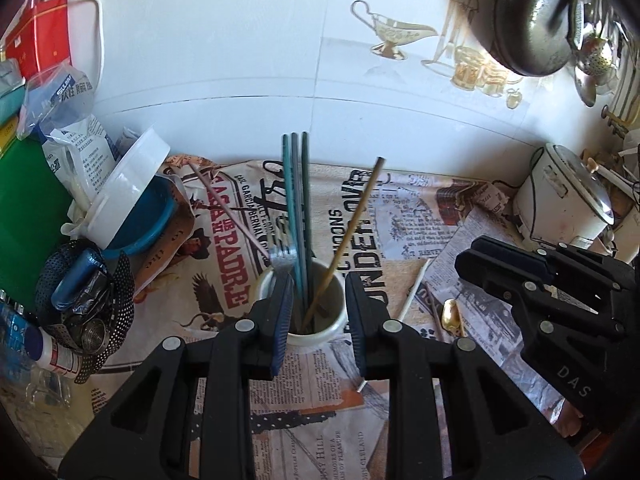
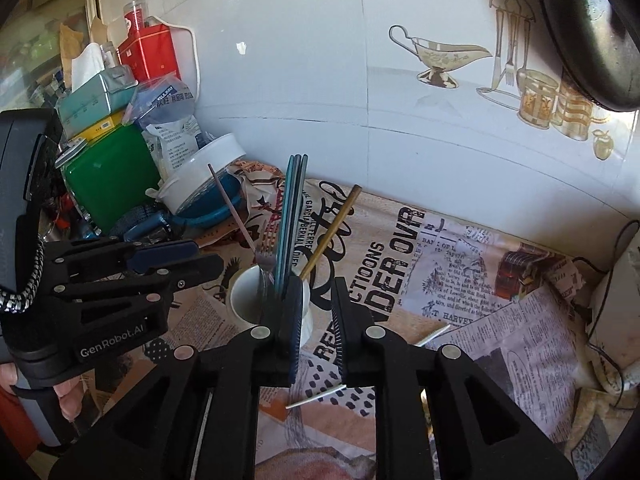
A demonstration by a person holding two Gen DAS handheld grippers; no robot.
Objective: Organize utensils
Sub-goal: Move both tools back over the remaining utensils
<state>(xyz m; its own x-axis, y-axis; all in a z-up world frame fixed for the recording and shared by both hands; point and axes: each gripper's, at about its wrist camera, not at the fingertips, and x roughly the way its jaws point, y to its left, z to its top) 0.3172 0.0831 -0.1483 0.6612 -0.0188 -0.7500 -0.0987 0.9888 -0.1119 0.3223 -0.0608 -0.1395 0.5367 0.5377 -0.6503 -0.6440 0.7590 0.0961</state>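
Observation:
A white cup (image 1: 320,330) stands on the newspaper-covered counter and holds teal chopsticks (image 1: 296,208), a brown chopstick (image 1: 352,232), a pink stick (image 1: 228,210) and a fork (image 1: 282,254). My left gripper (image 1: 318,320) is open, its jaws on either side of the cup, not closed on it. My right gripper (image 2: 316,328) is open and empty just right of the cup (image 2: 248,296). A white-handled utensil (image 1: 414,290) and a gold spoon (image 1: 452,316) lie on the paper to the right. A silver stick (image 2: 316,396) lies under my right gripper.
Boxes, bags, a white tub (image 1: 128,188) and a blue bowl (image 1: 148,220) crowd the left. A black perforated basket (image 1: 88,304) sits at front left. A rice cooker (image 1: 568,196) stands at right. A dark pan (image 1: 532,20) hangs on the tiled wall.

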